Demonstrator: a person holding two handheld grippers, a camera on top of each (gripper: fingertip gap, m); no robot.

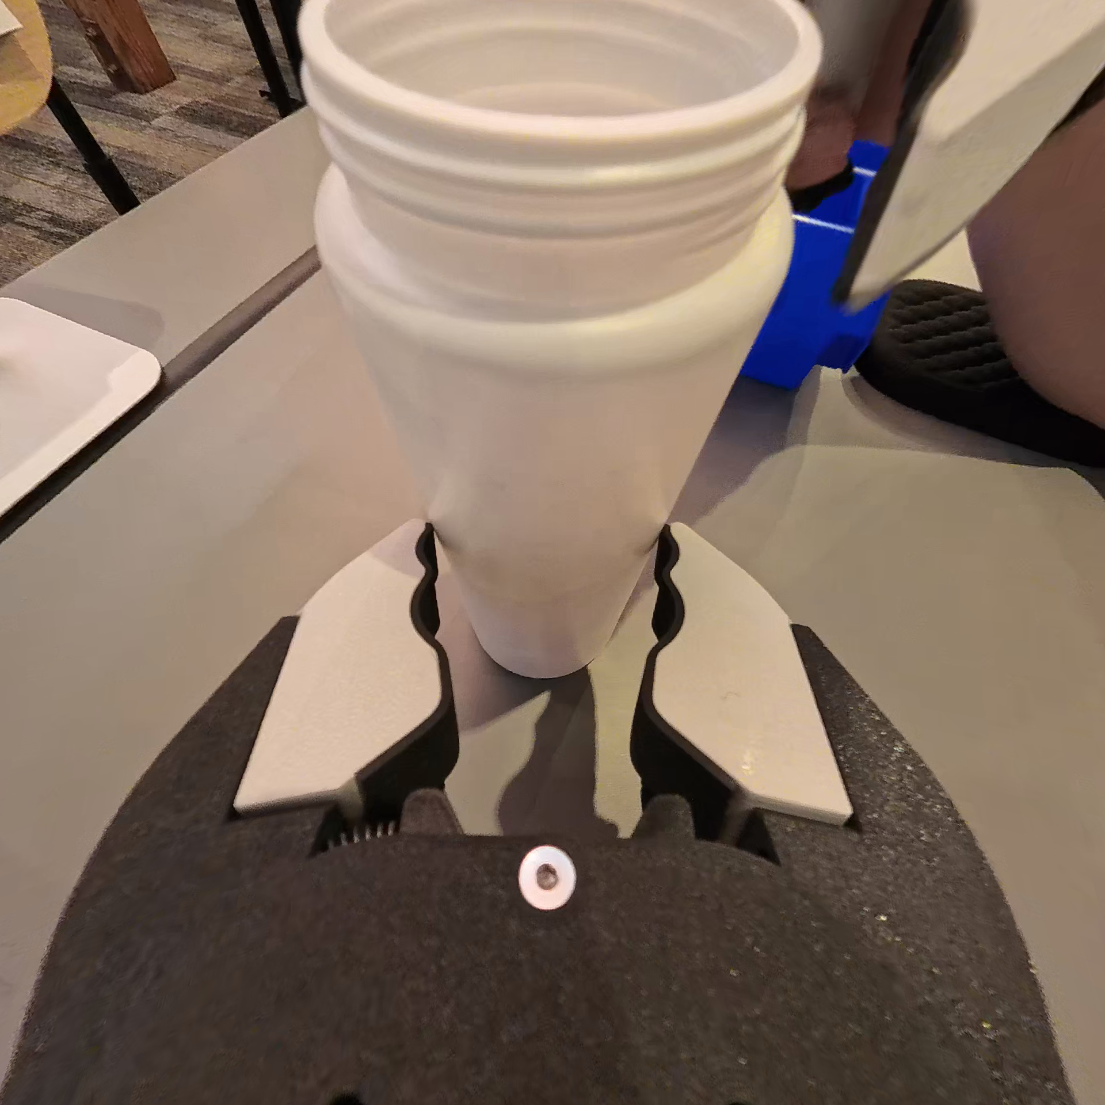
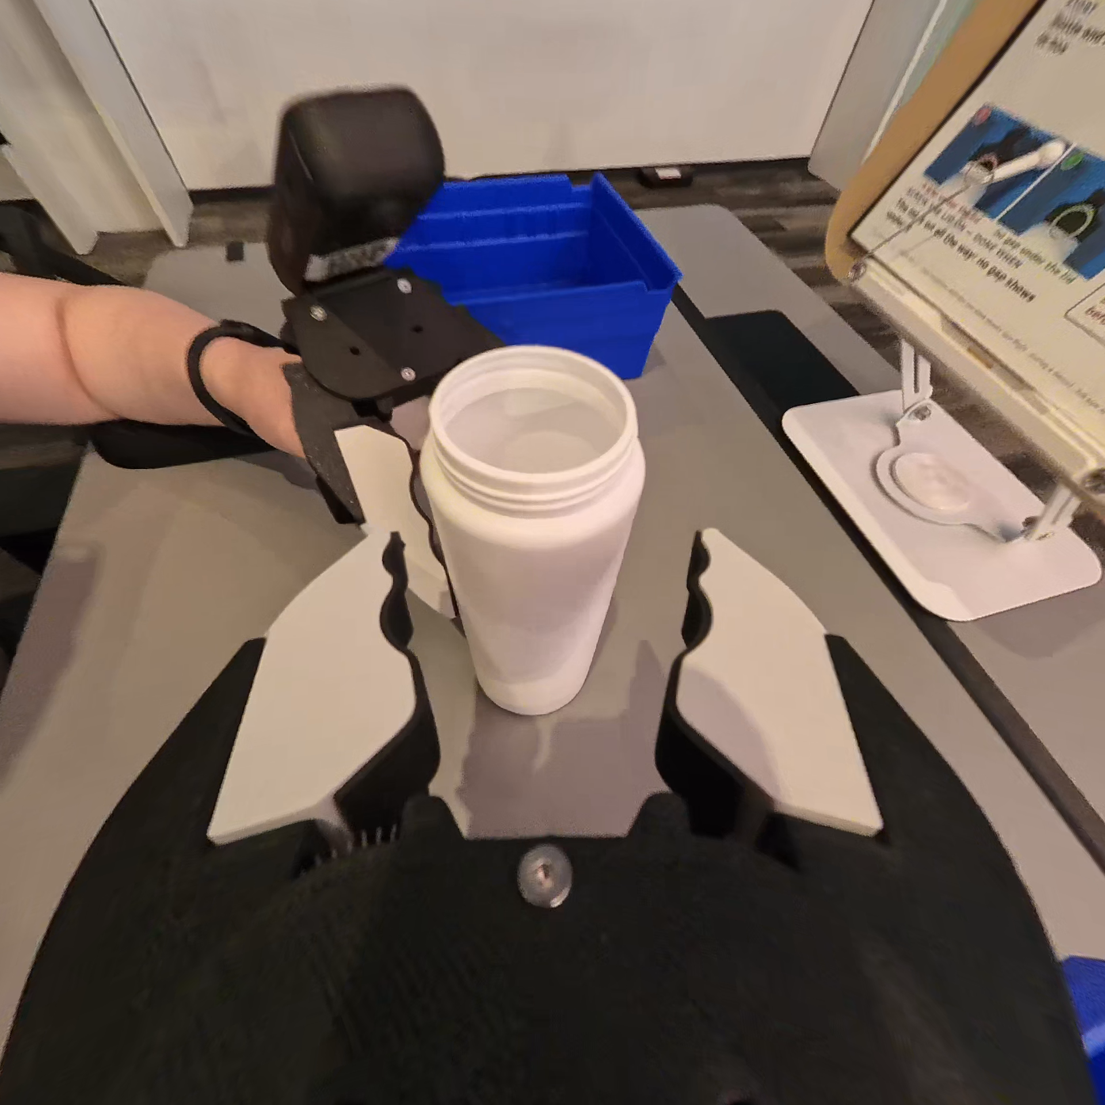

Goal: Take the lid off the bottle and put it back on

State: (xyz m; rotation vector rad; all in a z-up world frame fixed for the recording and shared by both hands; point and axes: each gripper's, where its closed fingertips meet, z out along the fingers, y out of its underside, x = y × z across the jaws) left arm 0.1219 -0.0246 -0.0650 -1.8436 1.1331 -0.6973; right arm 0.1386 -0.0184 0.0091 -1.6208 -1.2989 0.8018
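While the white plastic wide-mouthed bottle (image 2: 532, 526) stands upright on the grey bench (image 2: 179, 598) with its mouth uncovered, the left gripper (image 1: 547, 538) has its fingers pressed against the lower body from either side, clamped on it. The right gripper (image 2: 544, 556) hangs above and in front of the bottle with its fingers spread wide apart, empty and touching nothing. A blue plastic bin (image 2: 538, 281) sits just behind the bottle, and a white stand holding an instruction board (image 2: 933, 508) is off to the right. No lid can be seen in either view, so where it lies I cannot tell.

Judging by the thin walls and the bare inside, the bottle is likely light and stiff, with a smooth, somewhat slippery skin, so it could twist or tip under torque. The low, firm hold on the straight body suits steadying it. The threaded neck (image 1: 556, 155) should stay free; the lid, once found, would best be taken by its rim and lowered squarely onto the threads before turning.
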